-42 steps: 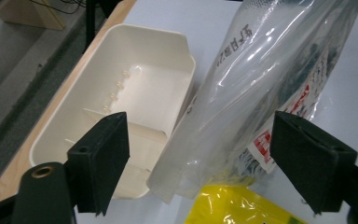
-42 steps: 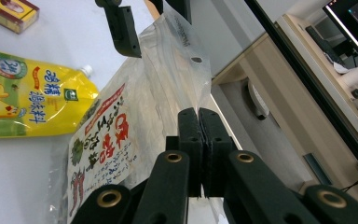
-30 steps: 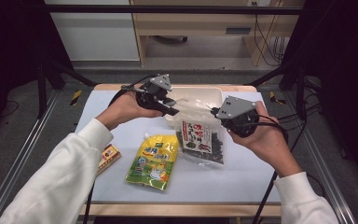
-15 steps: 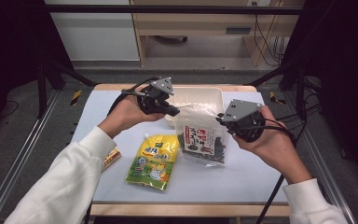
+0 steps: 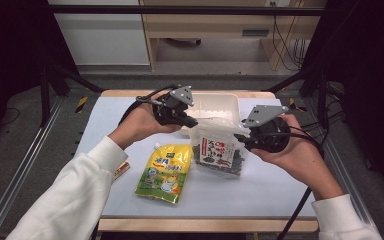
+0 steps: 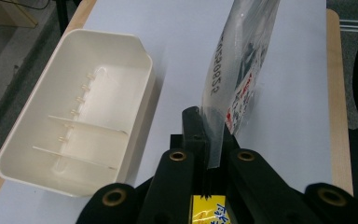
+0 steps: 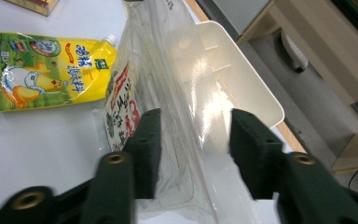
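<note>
the left gripper (image 5: 192, 121), held in the person's left hand (image 5: 139, 121), has its jaws pressed together on the top edge of a clear bag (image 6: 235, 70); in the left gripper view the bag's edge stands between the two black jaws and the bag rises straight ahead of them, its printed label (image 6: 239, 100) seen edge-on. below those jaws, a scrap of a yellow pouch (image 6: 208, 211) shows. to the left of the jaws in that view, a cream tray (image 6: 23, 140) with thin inner dividers sits on the pale table (image 6: 177, 37), apart from the bag.

the right gripper (image 5: 241, 138), held in the person's right hand (image 5: 295, 152), has its jaws spread. in the right gripper view the clear bag (image 7: 177, 154) hangs in the gap between the two jaws; whether either pad touches the film cannot be told. just beyond the left jaw in that view is the bag's red and white label (image 7: 121, 105), with dark contents under it. farther out on that side, the yellow pouch (image 7: 42, 70) lies flat on the table (image 7: 37, 149). beyond the right jaw, the cream tray (image 7: 256, 98) shows behind the bag.

in the high view, the bag (image 5: 219, 150) spans the space between the two grippers, the yellow pouch (image 5: 165, 172) lies nearer the person, and the tray (image 5: 215, 102) lies beyond both grippers.
</note>
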Demonstrator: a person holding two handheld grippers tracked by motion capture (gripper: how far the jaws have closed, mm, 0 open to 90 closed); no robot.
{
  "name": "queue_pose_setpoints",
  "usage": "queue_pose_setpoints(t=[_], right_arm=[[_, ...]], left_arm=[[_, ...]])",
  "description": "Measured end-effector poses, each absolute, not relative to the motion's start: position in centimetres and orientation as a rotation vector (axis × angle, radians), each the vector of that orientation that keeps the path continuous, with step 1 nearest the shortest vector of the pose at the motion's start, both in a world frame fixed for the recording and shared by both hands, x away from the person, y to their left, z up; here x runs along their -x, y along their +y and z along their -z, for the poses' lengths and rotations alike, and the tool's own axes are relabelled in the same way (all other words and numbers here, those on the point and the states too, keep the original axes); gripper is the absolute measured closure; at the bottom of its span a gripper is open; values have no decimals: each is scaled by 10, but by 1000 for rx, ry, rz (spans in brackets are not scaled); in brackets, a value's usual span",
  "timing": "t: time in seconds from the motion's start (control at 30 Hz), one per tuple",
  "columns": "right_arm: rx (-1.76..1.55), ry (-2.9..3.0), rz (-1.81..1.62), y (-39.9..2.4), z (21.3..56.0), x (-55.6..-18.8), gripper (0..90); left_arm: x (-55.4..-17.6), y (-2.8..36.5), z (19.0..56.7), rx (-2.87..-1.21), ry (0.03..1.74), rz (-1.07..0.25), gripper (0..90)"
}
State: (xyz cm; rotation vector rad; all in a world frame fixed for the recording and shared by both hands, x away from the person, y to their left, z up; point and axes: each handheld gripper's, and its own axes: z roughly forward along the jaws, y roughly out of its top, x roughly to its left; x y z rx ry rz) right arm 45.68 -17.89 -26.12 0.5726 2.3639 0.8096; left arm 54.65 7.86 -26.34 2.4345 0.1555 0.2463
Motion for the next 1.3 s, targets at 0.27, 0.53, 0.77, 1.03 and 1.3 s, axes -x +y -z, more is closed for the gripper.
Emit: queue_pose_setpoints(t=[0.27, 0.53, 0.77, 1.03, 1.3], right_arm=[[-603, 2416, -745, -172, 259, -468, 352], [-603, 2452, -738, -164, 267, -479, 411], [-584, 2477, -733, -156, 274, -482, 607], [-575, 2555, -736, -155, 277, -487, 804], [-615, 2564, -758, -165, 273, -490, 857]], left_arm=[[-547, 78, 264, -2434, 157, -246, 888], [-548, 78, 264, -2429, 154, -241, 888], [-547, 78, 264, -2431, 145, -248, 887], [-546, 82, 266, -2407, 141, -254, 847], [-541, 98, 264, -2240, 253, -353, 264]])
